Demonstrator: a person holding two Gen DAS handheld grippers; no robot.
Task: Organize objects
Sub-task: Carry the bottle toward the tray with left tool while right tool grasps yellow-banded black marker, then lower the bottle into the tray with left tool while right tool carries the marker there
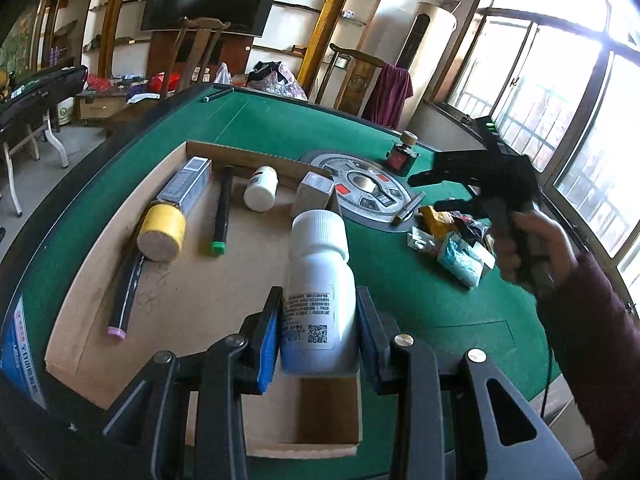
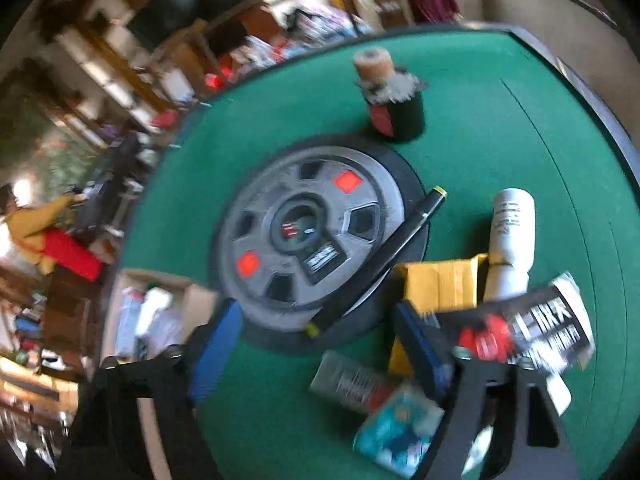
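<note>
left gripper point(image 1: 318, 320) is clamped on the white pill bottle point(image 1: 318, 280), pads on the label low on the body, cap end pointing away, held over the near edge of the cardboard tray point(image 1: 80, 280). risk as i see it: the grip sits low on a smooth plastic body, so if you tilt or loosen early it can slip and roll into the yellow-lidded jar point(image 1: 162, 232) or the green-capped marker point(image 1: 222, 208) already lying in the tray. lower it before you let go. right gripper point(image 2: 316, 344) is wide and holding nothing, over the pile of packets point(image 2: 400, 424) at the right side of the green tabletop point(image 2: 500, 140); that view is blurred, so watch the black pen point(image 2: 384, 260) lying across the centre dial point(image 2: 304, 232). bottle looks intact: ribbed white cap on, printed label with qr code.
</note>
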